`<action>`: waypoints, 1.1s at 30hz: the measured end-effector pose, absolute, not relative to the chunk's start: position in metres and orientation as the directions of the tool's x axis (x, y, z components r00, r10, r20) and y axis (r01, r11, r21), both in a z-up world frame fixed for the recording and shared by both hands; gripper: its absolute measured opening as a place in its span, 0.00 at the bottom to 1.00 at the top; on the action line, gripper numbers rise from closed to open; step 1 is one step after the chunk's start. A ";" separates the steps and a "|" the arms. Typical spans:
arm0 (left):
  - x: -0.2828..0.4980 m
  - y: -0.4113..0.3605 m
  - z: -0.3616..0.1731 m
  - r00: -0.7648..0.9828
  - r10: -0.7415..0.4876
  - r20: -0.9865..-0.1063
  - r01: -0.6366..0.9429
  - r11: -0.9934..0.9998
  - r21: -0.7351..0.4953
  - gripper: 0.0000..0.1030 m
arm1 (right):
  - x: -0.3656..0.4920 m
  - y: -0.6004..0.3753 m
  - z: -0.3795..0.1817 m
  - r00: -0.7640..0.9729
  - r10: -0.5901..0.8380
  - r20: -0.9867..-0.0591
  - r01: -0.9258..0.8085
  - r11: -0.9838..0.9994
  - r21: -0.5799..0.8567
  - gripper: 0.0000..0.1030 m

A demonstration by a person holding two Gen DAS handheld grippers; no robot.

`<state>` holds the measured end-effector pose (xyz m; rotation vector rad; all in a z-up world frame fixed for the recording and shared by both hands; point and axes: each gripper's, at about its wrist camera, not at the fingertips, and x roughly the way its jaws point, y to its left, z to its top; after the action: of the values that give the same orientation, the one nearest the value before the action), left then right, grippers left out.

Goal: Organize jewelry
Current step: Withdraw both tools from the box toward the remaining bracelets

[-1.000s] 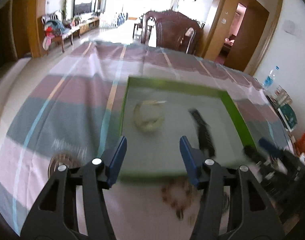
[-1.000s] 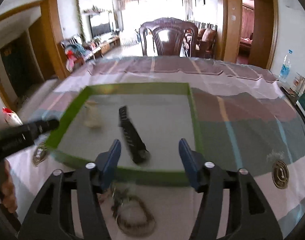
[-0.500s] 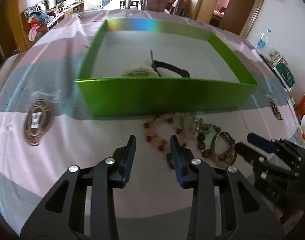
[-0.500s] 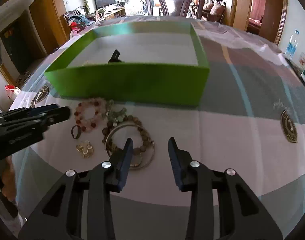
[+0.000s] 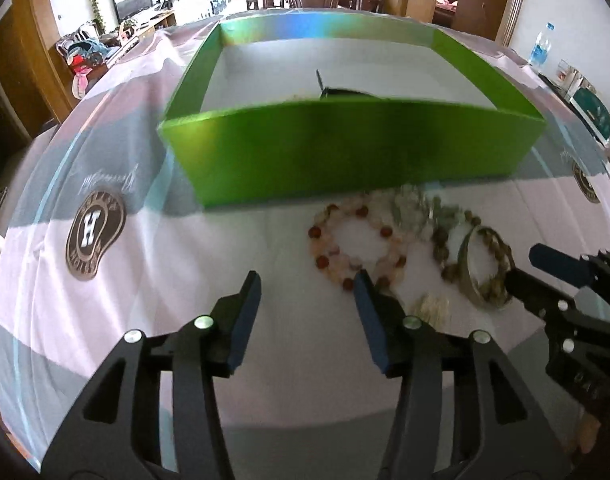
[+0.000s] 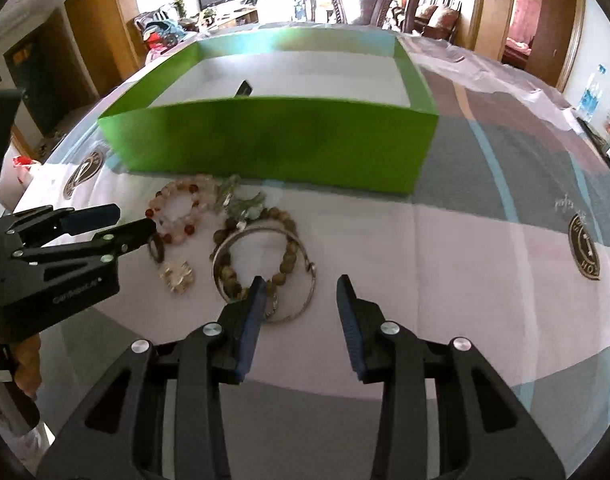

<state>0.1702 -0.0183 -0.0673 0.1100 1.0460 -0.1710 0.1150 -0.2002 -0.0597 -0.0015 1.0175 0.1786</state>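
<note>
Striped pink, grey and mauve cloth [image 6: 445,248] covers the table, printed with round dark emblems, one showing a bold "H" [image 5: 95,234]. Nearest, the left gripper [image 5: 307,286] and right gripper [image 6: 301,290] hover with jaws spread apart, holding nothing. Just beyond lie the loose pieces: a pink and red beaded bracelet [image 5: 355,240], a brown beaded bracelet [image 6: 283,258] ringed by a silver metal bangle [image 6: 305,296], and a small gold ornament [image 6: 177,274]. Behind them stands an open green cardboard box [image 6: 273,142] with a white floor, holding a black strap [image 5: 345,92] partly hidden by its front wall.
</note>
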 end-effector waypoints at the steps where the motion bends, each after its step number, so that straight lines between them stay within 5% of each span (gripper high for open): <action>1: 0.166 -0.016 -0.068 0.500 -0.090 -0.861 0.198 0.980 0.012 0.48 | 0.113 -0.199 -0.061 0.500 0.160 -0.851 -0.158 0.983 0.091 0.37; 10: 0.127 0.008 -0.057 0.504 -0.152 -0.850 0.213 0.976 -0.049 0.49 | 0.077 -0.175 -0.056 0.430 0.281 -0.858 -0.329 0.934 0.141 0.38; 23: 0.201 -0.028 -0.070 0.494 -0.110 -0.863 0.181 0.983 -0.022 0.53 | 0.083 -0.190 -0.055 0.477 0.242 -0.845 -0.220 0.964 0.151 0.42; 33: 0.127 -0.007 -0.067 0.494 -0.128 -0.860 0.228 0.974 -0.014 0.53 | 0.076 -0.187 -0.057 0.483 0.252 -0.838 -0.228 0.961 0.157 0.49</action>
<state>0.1270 -0.0073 -0.0666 0.1069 1.0323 -0.2163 0.0764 -0.1871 -0.0570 0.0253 1.0254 0.2922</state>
